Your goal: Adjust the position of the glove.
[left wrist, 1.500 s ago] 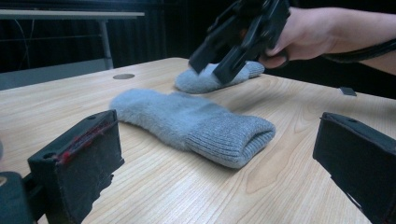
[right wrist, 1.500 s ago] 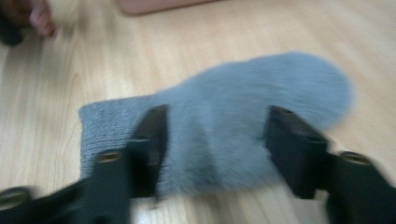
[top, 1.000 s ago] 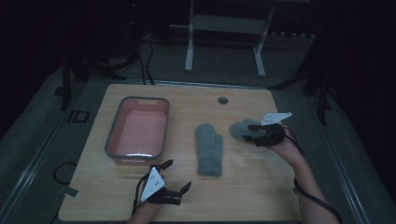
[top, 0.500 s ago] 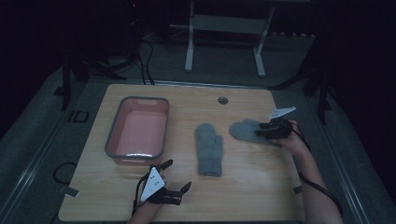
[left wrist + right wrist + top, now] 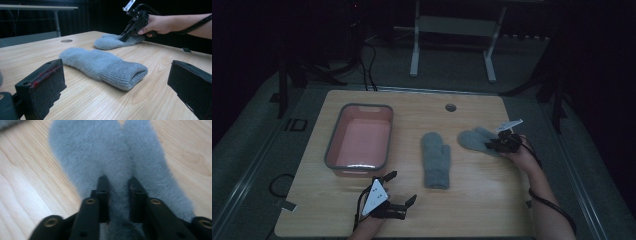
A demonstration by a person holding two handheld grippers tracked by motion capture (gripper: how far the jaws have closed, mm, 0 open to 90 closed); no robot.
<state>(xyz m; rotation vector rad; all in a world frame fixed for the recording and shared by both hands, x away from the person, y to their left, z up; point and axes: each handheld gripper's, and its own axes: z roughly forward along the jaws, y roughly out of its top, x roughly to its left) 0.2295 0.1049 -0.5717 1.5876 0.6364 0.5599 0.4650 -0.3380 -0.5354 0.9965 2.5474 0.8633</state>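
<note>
2 grey mittens lie on the wooden surface [image 5: 472, 200], and each view tells its own part. Nearest the person, the high view has the left gripper [image 5: 398, 190] resting at the front edge, its fingers spread wide with nothing between them. The left gripper view adds that the near mitten [image 5: 105, 66] lies flat with its ribbed cuff toward that gripper, clear of both fingers. Left of it in the high view sits a pink tray [image 5: 358, 166] with a grey rim. Farther right, the right gripper [image 5: 492, 145] has its tips on the far mitten [image 5: 472, 139]. The right gripper view shows those fingers [image 5: 103, 195] having just closed narrow, pinching a fold of fleece beside the thumb.
</note>
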